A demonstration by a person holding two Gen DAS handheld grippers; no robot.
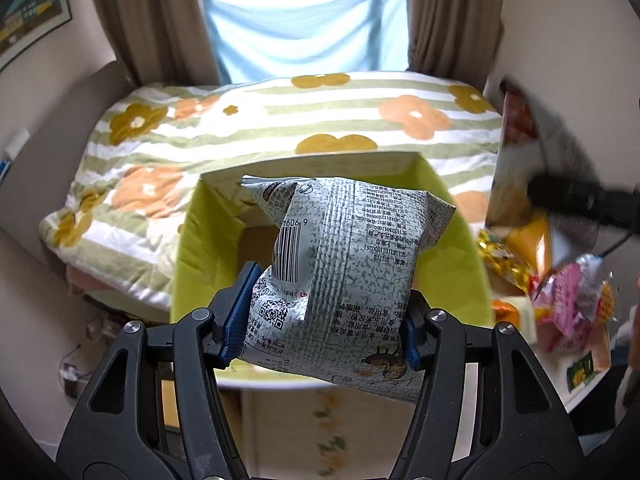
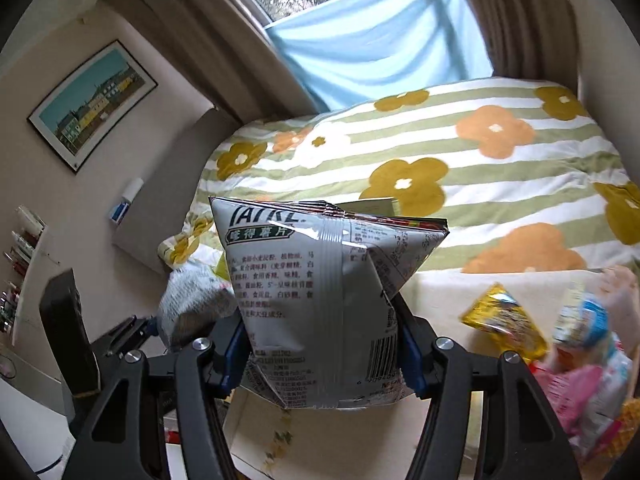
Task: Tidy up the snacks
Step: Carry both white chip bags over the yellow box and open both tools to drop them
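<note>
My left gripper is shut on a grey-speckled snack bag with a barcode, held upright over the open yellow-green box. My right gripper is shut on a silver chip bag with printed text and a barcode. In the right wrist view the speckled bag and the left gripper's frame show at the lower left. In the left wrist view the other gripper appears blurred at the right edge with a bag in it. Several loose snack packets lie on the table at the right.
A bed with a green-striped, flowered quilt lies behind the box, below a window with brown curtains and a blue cloth. More packets crowd the table's right side. A dark monitor and a shelf stand at the left.
</note>
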